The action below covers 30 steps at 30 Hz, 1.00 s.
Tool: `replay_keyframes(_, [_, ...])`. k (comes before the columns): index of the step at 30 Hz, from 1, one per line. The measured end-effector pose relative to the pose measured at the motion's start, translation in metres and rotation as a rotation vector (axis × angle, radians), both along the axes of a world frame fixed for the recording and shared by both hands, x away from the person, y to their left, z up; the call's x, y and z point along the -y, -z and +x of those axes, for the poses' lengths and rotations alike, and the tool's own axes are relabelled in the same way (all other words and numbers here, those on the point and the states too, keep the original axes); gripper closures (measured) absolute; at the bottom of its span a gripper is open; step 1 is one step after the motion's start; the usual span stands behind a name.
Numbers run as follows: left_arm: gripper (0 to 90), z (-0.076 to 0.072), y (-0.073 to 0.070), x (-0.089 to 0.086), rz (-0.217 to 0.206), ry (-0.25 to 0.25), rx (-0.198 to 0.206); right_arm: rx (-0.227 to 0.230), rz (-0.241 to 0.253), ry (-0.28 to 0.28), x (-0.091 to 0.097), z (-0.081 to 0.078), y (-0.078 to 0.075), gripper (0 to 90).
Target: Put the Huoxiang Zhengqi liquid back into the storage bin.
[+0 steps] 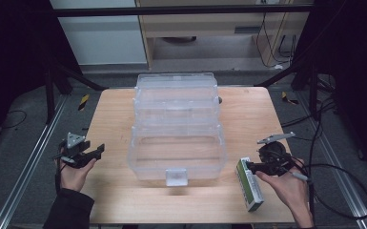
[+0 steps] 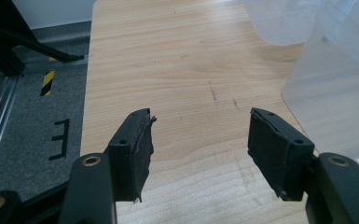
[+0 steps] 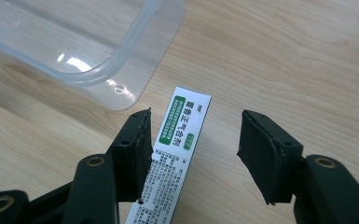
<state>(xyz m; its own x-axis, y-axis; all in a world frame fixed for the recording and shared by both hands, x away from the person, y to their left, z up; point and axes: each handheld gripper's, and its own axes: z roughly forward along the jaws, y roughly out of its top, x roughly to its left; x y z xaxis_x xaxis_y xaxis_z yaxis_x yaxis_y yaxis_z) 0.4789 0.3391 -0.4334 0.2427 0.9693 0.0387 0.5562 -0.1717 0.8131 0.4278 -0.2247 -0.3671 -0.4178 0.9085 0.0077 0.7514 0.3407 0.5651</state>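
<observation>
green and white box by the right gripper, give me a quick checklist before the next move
1. Box between the right gripper jaws: ok.
2. Pads pressing on the box: not ok, a gap shows on one side.
3. Box lying flat on the table: ok.
4. Clear bin open on top: ok.
5. Left gripper open, holding nothing: ok.
6. Bin's inside free of things: cannot tell.

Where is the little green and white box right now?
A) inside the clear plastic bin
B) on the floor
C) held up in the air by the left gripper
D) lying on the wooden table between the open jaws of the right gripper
D: the green and white box lies on the wooden table, outside the clear plastic bin, between the open jaws of the right gripper.
</observation>
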Motion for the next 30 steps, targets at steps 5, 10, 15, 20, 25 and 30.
replay_keyframes(5, [39.7, 0.0, 0.0, 0.001, -0.002, 0.001, -0.006, -0.022, -0.014, 0.01, -0.002, -0.001, 0.002, 43.6])
replay_keyframes(10, [39.7, 0.0, 0.001, 0.001, 0.002, 0.001, -0.017, -0.042, -0.025, 0.018, -0.003, -0.002, 0.003, 43.2])
replay_keyframes(15, [39.7, 0.0, 0.001, 0.0, 0.003, -0.003, -0.021, -0.065, -0.036, 0.034, -0.004, -0.002, 0.005, 42.3])
replay_keyframes(20, [39.7, 0.001, 0.002, 0.001, 0.007, -0.003, -0.028, -0.095, -0.047, 0.042, -0.005, -0.004, 0.007, 42.6])
replay_keyframes(25, [39.7, 0.001, 0.002, 0.002, 0.011, 0.0, -0.029, -0.119, -0.052, 0.034, -0.009, -0.006, 0.01, 44.0])
replay_keyframes(30, [39.7, 0.001, 0.003, 0.001, 0.014, -0.001, -0.037, -0.136, -0.054, 0.035, -0.011, -0.006, 0.013, 44.7])
